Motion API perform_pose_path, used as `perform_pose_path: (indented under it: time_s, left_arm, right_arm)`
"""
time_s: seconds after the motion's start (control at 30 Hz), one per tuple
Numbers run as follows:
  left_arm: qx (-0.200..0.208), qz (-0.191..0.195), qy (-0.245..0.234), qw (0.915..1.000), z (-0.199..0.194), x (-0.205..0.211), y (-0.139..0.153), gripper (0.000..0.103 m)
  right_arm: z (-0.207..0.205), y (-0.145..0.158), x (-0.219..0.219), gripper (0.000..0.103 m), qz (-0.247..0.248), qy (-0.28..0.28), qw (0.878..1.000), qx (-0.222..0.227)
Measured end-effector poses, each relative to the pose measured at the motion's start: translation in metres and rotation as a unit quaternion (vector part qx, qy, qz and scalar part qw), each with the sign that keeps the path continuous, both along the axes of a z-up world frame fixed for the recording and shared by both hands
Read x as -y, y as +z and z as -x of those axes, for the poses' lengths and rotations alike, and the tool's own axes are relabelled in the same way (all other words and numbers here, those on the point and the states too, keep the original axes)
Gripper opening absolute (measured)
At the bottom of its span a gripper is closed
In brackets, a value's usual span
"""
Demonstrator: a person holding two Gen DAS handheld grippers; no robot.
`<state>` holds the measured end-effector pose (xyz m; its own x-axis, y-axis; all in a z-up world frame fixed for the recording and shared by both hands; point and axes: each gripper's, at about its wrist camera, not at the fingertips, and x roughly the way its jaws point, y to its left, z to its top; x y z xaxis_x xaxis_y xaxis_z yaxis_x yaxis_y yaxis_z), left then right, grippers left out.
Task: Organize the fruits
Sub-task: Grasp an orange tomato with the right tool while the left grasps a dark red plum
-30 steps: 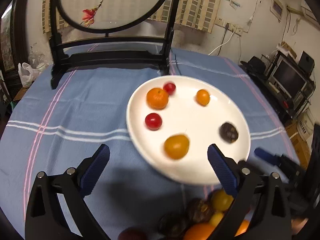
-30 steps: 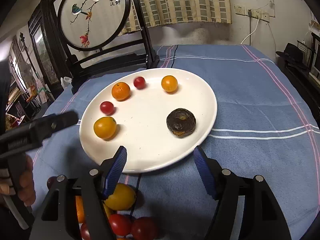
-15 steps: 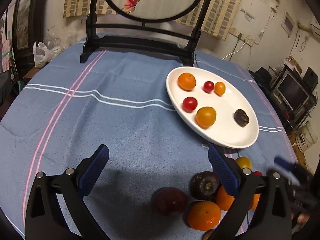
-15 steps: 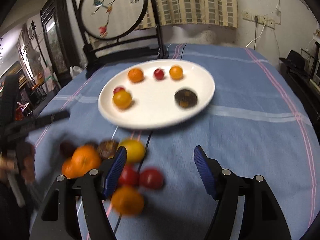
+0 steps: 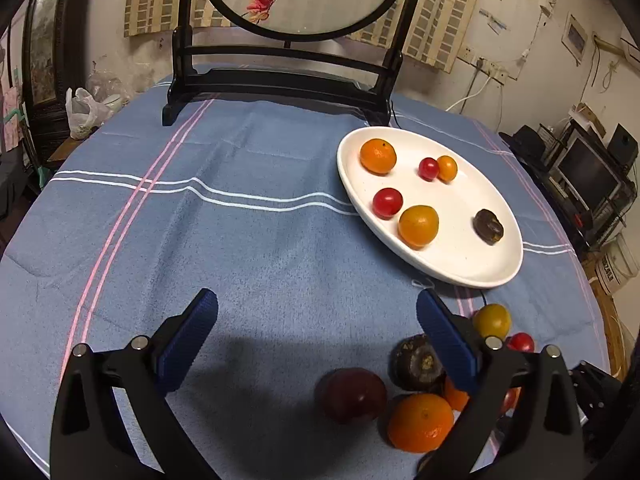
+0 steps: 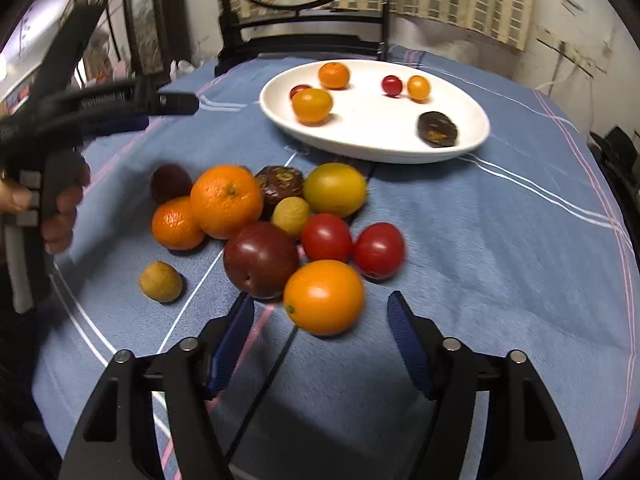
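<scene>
A white plate (image 5: 452, 268) (image 6: 376, 148) on the blue tablecloth holds several fruits: oranges, small red tomatoes and a dark wrinkled fruit (image 6: 437, 129). A pile of loose fruit lies on the cloth in front of it. In the right wrist view my right gripper (image 6: 320, 344) is open and empty, just short of an orange (image 6: 324, 297) and a dark red plum (image 6: 260, 259) at the pile's near edge. My left gripper (image 5: 316, 340) is open and empty over bare cloth, left of the pile; a plum (image 5: 354, 395) and an orange (image 5: 420, 422) lie by its right finger.
A black wooden stand (image 5: 280, 80) with a round painted screen stands at the table's far edge. The left gripper and the hand holding it (image 6: 60, 200) show at the left of the right wrist view. Shelves with electronics (image 5: 580, 176) stand right of the table.
Both grippers have pulled back from the plate toward the fruit pile. The right gripper now sits low, close behind the pile. Both stayed open and empty.
</scene>
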<state>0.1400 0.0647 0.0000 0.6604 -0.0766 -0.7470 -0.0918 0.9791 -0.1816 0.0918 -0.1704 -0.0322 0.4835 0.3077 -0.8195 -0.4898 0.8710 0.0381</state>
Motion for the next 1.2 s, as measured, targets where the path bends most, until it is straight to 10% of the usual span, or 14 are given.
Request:
perform_pose_path:
  time_s: [0.27,0.9,1.2]
  left_arm:
    - [-0.022,-0.007,-0.021,0.9995,0.001,-0.002,-0.005,0.098]
    - [-0.034,-0.041,-0.088,0.9947,0.036,0.002,-0.028,0.097]
    - [-0.033,-0.016,-0.109,0.9934,0.029,0.023,-0.036,0.060]
  right_arm:
    - [0.007,0.000,0.006,0.040,-0.002,-0.031,1.000,0.004]
    - [0.027,0.005,0.010,0.040,-0.026,-0.019,0.999,-0.002]
    - [0.029,0.003,0.006,0.040,-0.043,-0.012,0.999,-0.007]
